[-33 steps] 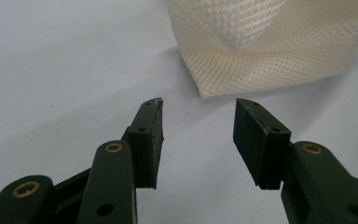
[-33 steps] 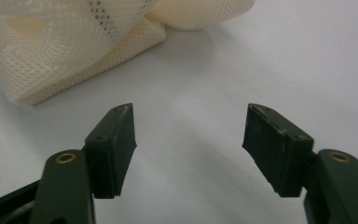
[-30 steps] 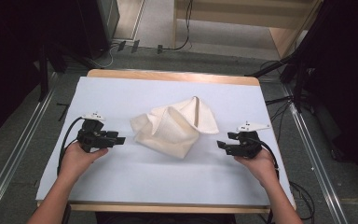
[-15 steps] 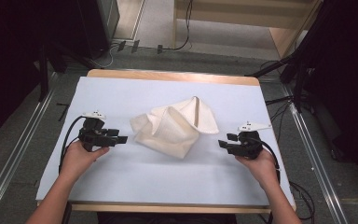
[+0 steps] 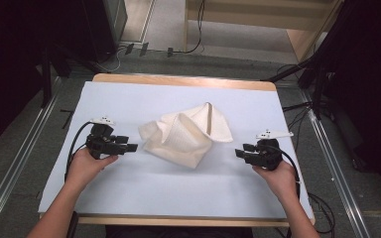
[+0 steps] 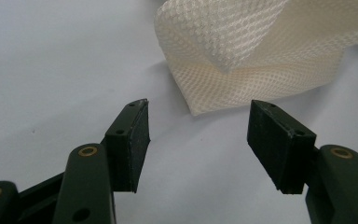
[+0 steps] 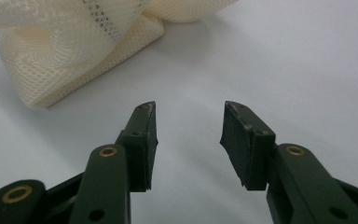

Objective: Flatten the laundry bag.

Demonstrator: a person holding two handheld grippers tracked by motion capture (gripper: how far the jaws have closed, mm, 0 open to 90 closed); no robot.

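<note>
A crumpled cream mesh cloth (image 5: pixel 186 134) lies in the middle of the white table cover (image 5: pixel 178 188). My left gripper (image 5: pixel 129 147) rests on the table just left of the cloth, pointing at it. Its jaws have just been opening and stand open with nothing between them (image 6: pixel 198 135); the cloth's folded corner (image 6: pixel 261 51) lies a short way ahead. My right gripper (image 5: pixel 239 152) sits to the right of the cloth, pointing left. Its jaws have just been closing but are open and empty (image 7: pixel 190 135), with the cloth (image 7: pixel 74 42) ahead and to their left.
The wooden table edge (image 5: pixel 183 80) shows at the far side. Metal rails (image 5: pixel 15 168) run along the floor on both sides, and cables (image 5: pixel 178 49) lie beyond the table. Bare cover surrounds the cloth.
</note>
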